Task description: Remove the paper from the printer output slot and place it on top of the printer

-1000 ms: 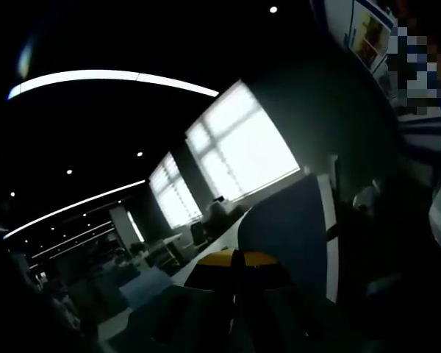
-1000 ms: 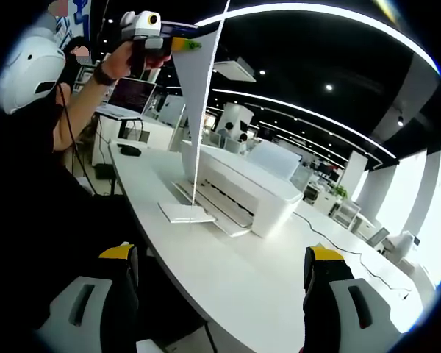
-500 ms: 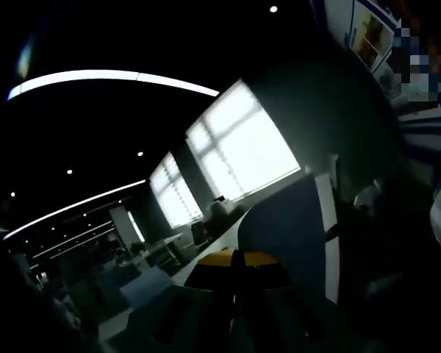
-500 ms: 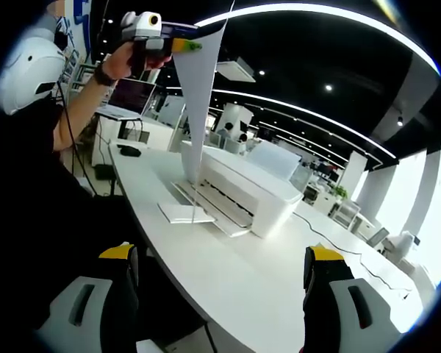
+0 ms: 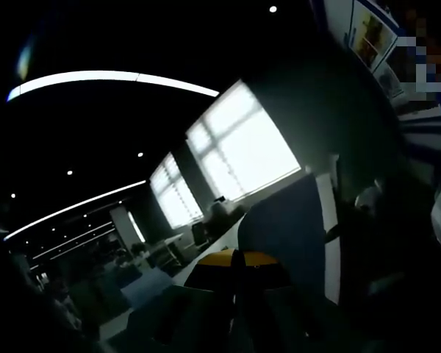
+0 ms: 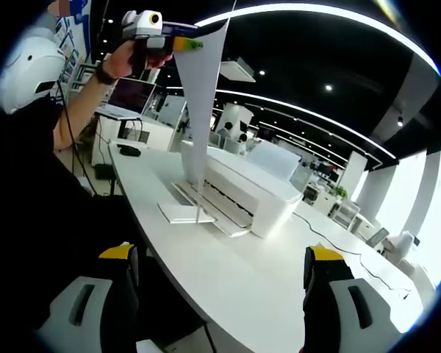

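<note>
Hanging from the left tool (image 6: 193, 45), paper (image 6: 201, 110) barely swung rightward.

In the right gripper view, a boxy white printer (image 6: 242, 193) stands on the long white worktop (image 6: 264, 283), its flat output tray (image 6: 182, 212) reaching out toward the worktop's near edge. A thin white sheet of paper (image 6: 200, 110) hangs upright above that tray, pinched at its top edge by the left gripper (image 6: 185, 43), which is raised high at the view's upper left in a person's hand (image 6: 126, 60). The right gripper (image 6: 224, 276) sits low in front, its two jaws set well apart on either side of the worktop. Behind the printer stand further desks.
</note>
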### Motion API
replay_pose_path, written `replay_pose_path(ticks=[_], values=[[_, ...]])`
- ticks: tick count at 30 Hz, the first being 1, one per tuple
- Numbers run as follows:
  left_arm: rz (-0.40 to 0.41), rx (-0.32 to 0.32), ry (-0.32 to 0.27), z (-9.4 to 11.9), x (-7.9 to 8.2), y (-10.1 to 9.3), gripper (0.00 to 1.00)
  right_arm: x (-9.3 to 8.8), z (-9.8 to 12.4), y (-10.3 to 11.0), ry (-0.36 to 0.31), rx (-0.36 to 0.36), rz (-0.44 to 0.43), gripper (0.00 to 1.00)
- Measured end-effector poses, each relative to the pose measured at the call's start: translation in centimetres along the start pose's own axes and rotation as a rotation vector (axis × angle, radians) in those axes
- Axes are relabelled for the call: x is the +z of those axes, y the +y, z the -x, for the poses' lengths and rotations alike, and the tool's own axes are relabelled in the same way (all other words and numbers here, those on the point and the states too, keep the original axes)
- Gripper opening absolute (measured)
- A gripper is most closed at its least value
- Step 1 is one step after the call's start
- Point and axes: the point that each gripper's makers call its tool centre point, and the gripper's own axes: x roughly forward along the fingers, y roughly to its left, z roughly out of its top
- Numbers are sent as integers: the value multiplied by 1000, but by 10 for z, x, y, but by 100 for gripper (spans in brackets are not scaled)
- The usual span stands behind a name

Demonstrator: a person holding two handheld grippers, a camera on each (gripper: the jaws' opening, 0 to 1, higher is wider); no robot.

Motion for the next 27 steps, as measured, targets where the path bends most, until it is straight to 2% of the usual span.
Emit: replay_pose_path(ticks=[6, 27], values=[[2, 3, 7, -3, -1, 3, 6, -4, 1, -2, 6, -2, -2, 88], [5, 19, 17, -6, -3, 14, 6, -1, -1, 0, 2, 2, -1, 88]])
